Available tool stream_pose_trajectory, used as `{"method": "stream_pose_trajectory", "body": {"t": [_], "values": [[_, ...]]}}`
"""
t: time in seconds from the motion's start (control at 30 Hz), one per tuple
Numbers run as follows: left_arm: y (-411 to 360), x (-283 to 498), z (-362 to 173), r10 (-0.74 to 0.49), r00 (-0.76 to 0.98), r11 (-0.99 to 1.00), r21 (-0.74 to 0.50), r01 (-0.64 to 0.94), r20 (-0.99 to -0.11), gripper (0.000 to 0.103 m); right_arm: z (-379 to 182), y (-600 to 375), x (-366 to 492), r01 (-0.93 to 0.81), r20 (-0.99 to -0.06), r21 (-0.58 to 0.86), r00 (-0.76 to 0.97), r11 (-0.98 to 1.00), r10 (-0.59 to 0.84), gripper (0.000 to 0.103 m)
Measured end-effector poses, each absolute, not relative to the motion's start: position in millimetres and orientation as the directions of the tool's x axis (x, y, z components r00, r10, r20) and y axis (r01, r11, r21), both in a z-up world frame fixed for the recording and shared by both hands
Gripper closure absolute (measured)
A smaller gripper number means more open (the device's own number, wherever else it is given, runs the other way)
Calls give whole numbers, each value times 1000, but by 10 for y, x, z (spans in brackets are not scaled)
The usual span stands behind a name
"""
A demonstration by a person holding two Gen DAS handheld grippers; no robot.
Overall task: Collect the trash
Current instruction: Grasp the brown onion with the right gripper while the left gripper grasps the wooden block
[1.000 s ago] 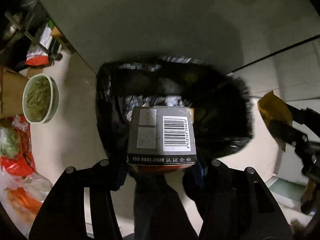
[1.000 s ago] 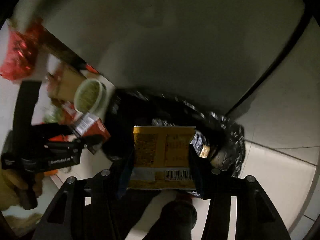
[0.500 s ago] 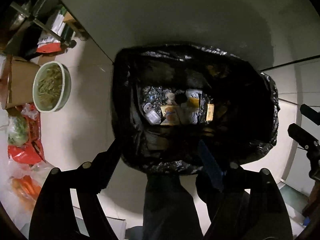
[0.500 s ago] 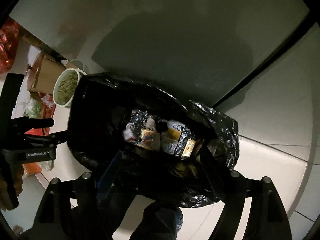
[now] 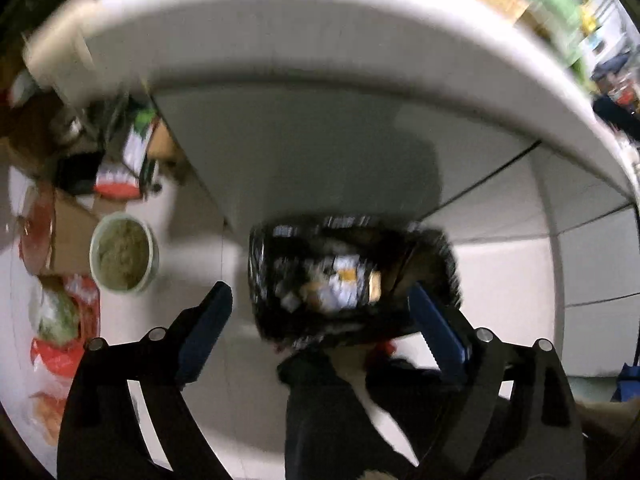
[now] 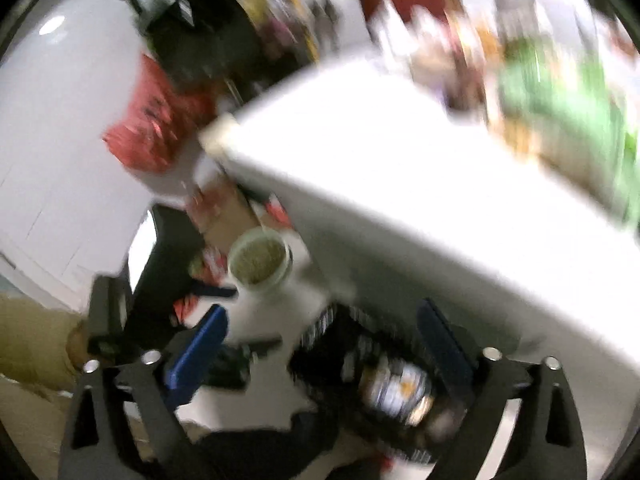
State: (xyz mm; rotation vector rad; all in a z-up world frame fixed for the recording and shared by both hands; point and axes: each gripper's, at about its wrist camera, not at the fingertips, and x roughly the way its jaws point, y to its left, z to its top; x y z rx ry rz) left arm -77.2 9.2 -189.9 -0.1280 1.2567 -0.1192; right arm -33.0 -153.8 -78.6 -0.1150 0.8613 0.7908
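Left tool [image 5: 320, 320] spread wide, empty; its box dropped a second ago. Bowl [image 5: 124, 258] mid-left, bin bag [image 5: 352, 280] centre holding the trash. Right tool [image 6: 320, 344] likewise released. Both rising toward the desk [image 5: 320, 56]; next pickup likely.

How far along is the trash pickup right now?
Done: wrappers already lie in the black trash bag. In hand: nothing; the left gripper and right gripper are both open and empty. Left: blurred clutter on the white table, possibly more trash; too smeared to identify.
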Motion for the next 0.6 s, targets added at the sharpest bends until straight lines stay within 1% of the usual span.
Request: {"method": "stream_pose_trajectory", "body": {"t": [0.03, 0.1, 0.2, 0.3, 0.33, 0.43, 0.5, 0.6], "values": [[95, -754, -1740, -158, 344, 987, -159, 23, -926, 15, -690, -1526, -287, -668, -701, 199, 415, 717, 581, 6], [118, -723, -1595, -160, 386, 986, -166, 17, -908, 15, -489, -1504, -61, -644, -653, 162, 498, 747, 571, 6], [161, -677, -1428, -152, 444, 986, -169, 0, -883, 15, -465, -1484, 337, -586, -612, 176, 565, 791, 554, 6], [197, -694, -1386, -153, 464, 983, -184, -22, -873, 15, -585, -1446, 743, -536, -627, 221, 562, 815, 539, 6], [233, -711, -1395, -154, 464, 982, -188, -27, -872, 15, -624, -1403, 809, -524, -633, 215, 567, 824, 526, 6], [275, -807, -1430, -149, 455, 980, -192, -48, -878, 15, -804, -1347, 1064, -506, -675, 231, 532, 831, 512, 10], [329, -855, -1445, -146, 447, 979, -194, -65, -883, 15, -918, -1335, 1174, -490, -698, 254, 504, 834, 509, 10], [466, -931, -1498, -137, 437, 971, -207, -118, -889, 15, -995, -1269, 1244, -486, -713, 214, 515, 847, 476, 11]]}}
